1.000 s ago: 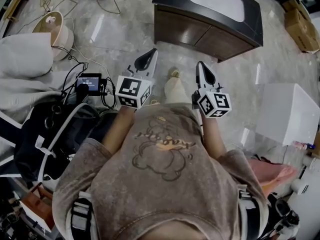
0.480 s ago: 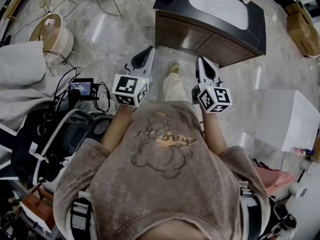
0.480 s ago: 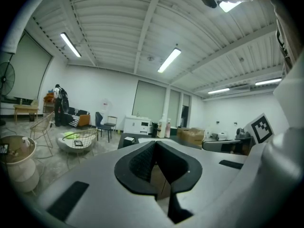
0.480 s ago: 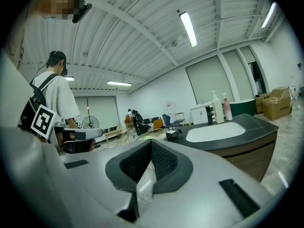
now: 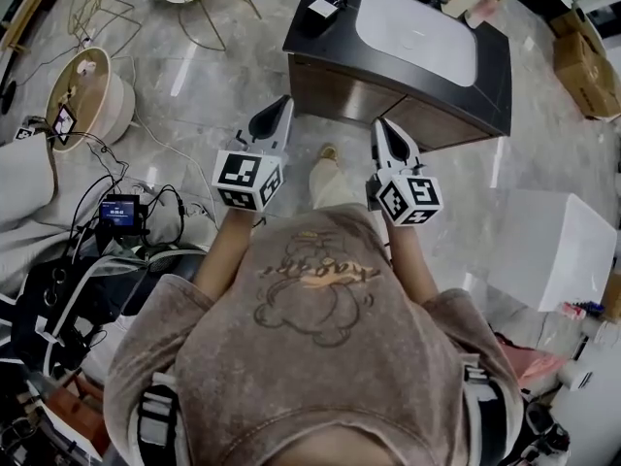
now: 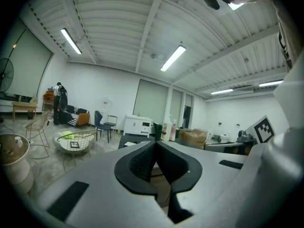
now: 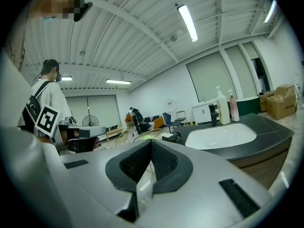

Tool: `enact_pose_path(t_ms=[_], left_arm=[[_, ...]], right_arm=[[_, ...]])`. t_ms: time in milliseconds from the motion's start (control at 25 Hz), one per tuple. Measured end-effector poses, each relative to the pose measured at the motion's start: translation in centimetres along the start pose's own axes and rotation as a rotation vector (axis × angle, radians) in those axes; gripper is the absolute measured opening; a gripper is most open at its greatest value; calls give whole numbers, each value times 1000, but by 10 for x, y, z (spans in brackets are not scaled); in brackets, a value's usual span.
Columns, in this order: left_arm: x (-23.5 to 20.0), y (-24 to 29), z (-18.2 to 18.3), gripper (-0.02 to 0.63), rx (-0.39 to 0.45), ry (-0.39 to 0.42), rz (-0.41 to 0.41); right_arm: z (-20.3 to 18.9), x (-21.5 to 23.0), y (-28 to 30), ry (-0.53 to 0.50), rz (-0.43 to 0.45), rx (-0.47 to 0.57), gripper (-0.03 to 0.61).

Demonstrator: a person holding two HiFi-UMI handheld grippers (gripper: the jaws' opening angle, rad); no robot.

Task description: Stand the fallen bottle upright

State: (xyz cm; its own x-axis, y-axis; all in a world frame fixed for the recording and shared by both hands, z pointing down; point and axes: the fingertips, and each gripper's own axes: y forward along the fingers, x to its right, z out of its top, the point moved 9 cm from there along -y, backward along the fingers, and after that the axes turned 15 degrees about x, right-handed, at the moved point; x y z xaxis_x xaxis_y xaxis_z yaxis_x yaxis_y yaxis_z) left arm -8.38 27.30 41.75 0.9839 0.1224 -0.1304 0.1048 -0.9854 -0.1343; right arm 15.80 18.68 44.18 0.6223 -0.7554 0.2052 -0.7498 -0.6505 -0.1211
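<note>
Two grippers are held out roughly level before the person, over a grey marble floor [image 5: 223, 76], and are pointed at a dark desk [image 5: 495, 81] into which a white sink [image 5: 417, 29] is set. The left gripper [image 5: 283, 103] is closed, its pads met at the tips with nothing between them. The right gripper [image 5: 383, 127] is likewise closed and empty. Neither is in touch with the desk, whose near front is seen close ahead of the tips in the head view. At the far end of the desk, beside the sink, a pump bottle [image 7: 222, 107] and a pink bottle [image 7: 233, 109] are set just beside each other. Both are shown upright in the right gripper view, and a fallen bottle cannot be made out. A small black object [image 5: 330, 6] is laid on the desk's left corner. A white box [image 5: 553, 246] is seen on the floor to the right, and a round basket [image 5: 87, 90] well off to the left.
</note>
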Motion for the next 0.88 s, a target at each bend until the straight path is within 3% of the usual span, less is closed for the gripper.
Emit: enact_pose_path(t_ms=[200, 440, 880], left_arm=[[4, 45, -16, 18, 22, 11, 28], [-36, 110, 17, 19, -8, -1, 43], [-56, 202, 16, 19, -7, -2, 76]], right_arm=[[-6, 47, 25, -1, 48, -4, -3], [21, 70, 99, 31, 50, -26, -3], [34, 136, 176, 32, 94, -33, -3]])
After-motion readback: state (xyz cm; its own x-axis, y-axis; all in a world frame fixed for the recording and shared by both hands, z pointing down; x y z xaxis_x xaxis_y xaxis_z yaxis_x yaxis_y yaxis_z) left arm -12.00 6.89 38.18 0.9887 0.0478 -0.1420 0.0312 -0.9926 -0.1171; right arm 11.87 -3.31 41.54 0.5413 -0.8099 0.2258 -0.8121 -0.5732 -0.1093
